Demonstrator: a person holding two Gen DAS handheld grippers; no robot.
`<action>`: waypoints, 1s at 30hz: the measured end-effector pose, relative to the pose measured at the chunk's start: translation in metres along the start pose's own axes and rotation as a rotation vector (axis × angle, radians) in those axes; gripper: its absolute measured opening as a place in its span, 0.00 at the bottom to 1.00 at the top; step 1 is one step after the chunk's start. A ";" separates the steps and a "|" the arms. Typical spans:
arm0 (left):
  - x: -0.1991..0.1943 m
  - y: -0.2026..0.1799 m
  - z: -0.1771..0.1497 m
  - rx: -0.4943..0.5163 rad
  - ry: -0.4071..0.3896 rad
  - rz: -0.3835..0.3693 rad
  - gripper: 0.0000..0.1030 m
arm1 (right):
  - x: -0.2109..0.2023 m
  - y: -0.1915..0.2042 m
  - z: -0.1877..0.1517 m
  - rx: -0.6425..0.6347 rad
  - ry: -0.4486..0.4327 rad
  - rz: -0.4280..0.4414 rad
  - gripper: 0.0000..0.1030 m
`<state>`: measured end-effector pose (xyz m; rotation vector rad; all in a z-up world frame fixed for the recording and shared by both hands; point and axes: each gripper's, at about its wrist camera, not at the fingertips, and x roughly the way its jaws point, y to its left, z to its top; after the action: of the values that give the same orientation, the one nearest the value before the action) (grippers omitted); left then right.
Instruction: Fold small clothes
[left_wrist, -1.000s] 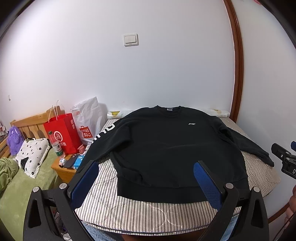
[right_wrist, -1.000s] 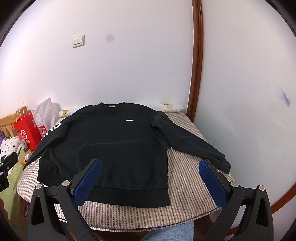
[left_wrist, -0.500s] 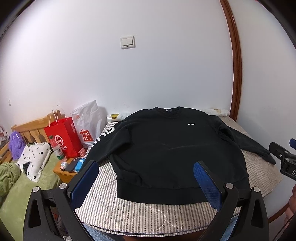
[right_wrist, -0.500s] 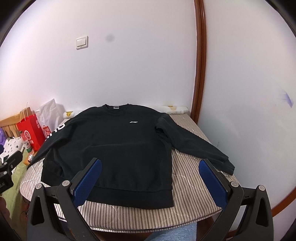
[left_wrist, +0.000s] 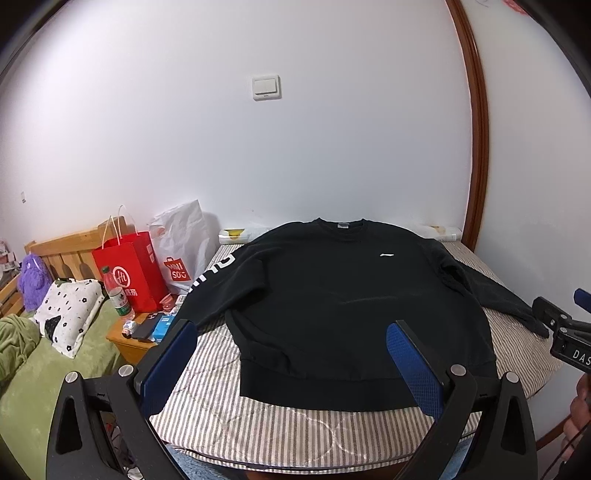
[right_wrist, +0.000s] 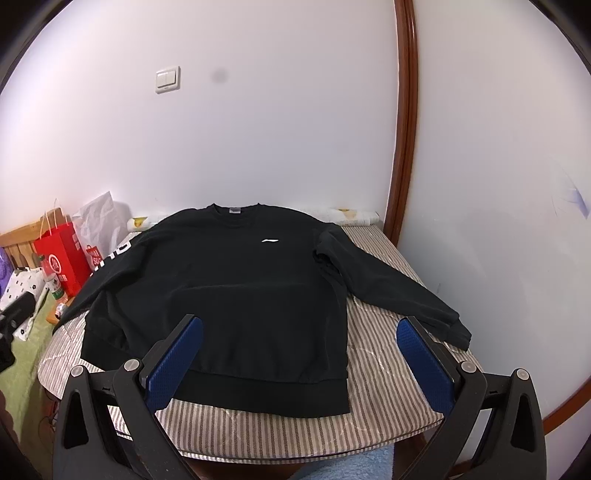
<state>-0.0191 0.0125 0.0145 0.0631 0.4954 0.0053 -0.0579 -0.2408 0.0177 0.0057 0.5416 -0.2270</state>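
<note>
Black, soft and floppy, the sweatshirt (right_wrist: 229, 295) lies flat, front up, on the striped bed (right_wrist: 388, 369). Left gripper (left_wrist: 291, 363) and right gripper (right_wrist: 299, 360) hover released, empty. Best hold, I'd say: the thick hem or cuff.

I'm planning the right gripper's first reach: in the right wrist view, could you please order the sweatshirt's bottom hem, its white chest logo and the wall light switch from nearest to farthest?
From the right gripper, which is open and holds nothing:
1. Bottom hem, just below and ahead, at the near edge of the bed.
2. White chest logo, farther up the sweatshirt, mid-bed.
3. Light switch, on the back wall, upper left.
</note>
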 end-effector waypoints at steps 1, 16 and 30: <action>0.000 0.002 0.000 -0.007 0.000 0.002 1.00 | 0.001 0.000 0.000 0.000 0.001 -0.002 1.00; 0.002 0.026 -0.004 -0.079 0.003 -0.022 1.00 | 0.000 0.008 -0.001 -0.021 -0.001 -0.016 1.00; 0.012 0.022 -0.014 -0.077 0.025 -0.039 1.00 | 0.003 0.030 -0.005 -0.099 0.006 -0.037 1.00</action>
<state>-0.0145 0.0351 -0.0019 -0.0219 0.5213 -0.0135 -0.0517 -0.2119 0.0100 -0.1003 0.5590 -0.2360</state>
